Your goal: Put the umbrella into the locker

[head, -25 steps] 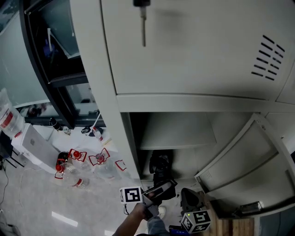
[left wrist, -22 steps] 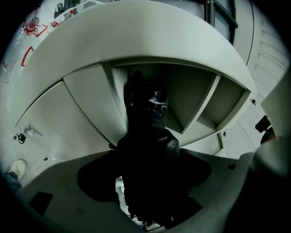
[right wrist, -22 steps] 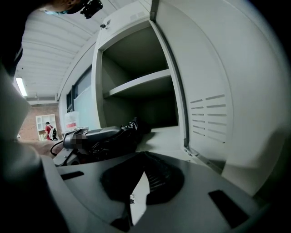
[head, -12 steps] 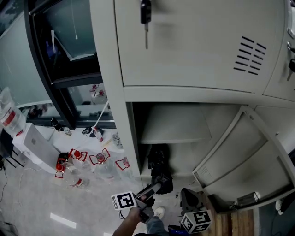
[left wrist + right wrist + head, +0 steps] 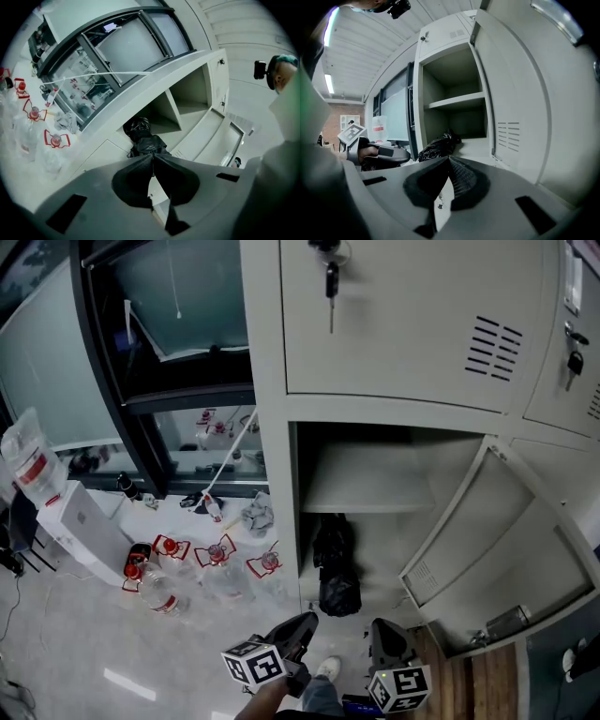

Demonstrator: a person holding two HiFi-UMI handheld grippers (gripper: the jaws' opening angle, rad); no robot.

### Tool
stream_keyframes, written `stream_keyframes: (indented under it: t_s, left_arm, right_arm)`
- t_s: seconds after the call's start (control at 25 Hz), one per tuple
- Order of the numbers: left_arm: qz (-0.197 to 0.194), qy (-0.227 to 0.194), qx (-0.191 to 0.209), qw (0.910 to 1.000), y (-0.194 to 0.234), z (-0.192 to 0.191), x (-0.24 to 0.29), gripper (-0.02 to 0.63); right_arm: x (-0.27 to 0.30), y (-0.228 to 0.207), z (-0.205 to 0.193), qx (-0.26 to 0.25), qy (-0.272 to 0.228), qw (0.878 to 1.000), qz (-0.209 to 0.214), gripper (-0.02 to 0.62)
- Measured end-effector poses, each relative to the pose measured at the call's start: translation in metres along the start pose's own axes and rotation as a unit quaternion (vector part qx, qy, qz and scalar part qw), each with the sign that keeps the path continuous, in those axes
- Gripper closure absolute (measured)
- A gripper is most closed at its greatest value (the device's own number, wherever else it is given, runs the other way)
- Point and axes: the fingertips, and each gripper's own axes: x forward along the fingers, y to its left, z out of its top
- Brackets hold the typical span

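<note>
The black folded umbrella lies on the floor of the open lower locker compartment, under the shelf. It also shows in the left gripper view as a crumpled black bundle, the umbrella, and in the right gripper view the umbrella sits at the compartment's mouth. My left gripper hangs just in front of the locker, apart from the umbrella, jaws shut on nothing. My right gripper is beside it, also shut and empty.
The locker door stands swung open to the right. A key hangs in the upper door. Several water bottles with red handles, a white box and a large jug lie at the left. A shoe shows below.
My left gripper has let go of the umbrella and drawn back out of the compartment. The umbrella stays inside. The head view has tilted up and pulled back.
</note>
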Motion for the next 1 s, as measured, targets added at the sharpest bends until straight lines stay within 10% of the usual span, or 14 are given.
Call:
stream_keyframes:
  t_s: [1.0]
  left_arm:
    - [0.001, -0.002, 0.007, 1.0, -0.005, -0.003, -0.026, 0.591]
  right_arm:
    - [-0.021, 0.022, 0.005, -0.013, -0.018, 1.0, -0.009, 0.595]
